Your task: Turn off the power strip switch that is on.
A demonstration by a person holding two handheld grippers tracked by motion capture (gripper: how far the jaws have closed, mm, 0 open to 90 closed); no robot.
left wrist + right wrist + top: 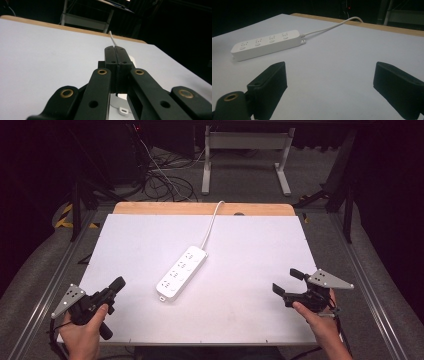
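A white power strip (182,273) with several sockets lies at an angle in the middle of the white table top (250,245), and its white cable (211,222) runs off the far edge. My left gripper (118,284) rests near the front left corner, shut with nothing in it, pointing toward the strip. In the left gripper view the jaws meet flat (116,53) and hide most of the strip (121,102). My right gripper (286,282) is at the front right, open wide. The right gripper view has the strip (265,43) lying ahead and left of the gripper (329,75).
The white sheet covers a wooden table whose far edge (200,208) shows bare. Metal rails (65,265) run along both sides. Beyond the table stand a white frame (245,155) and loose cables (160,175) on the floor.
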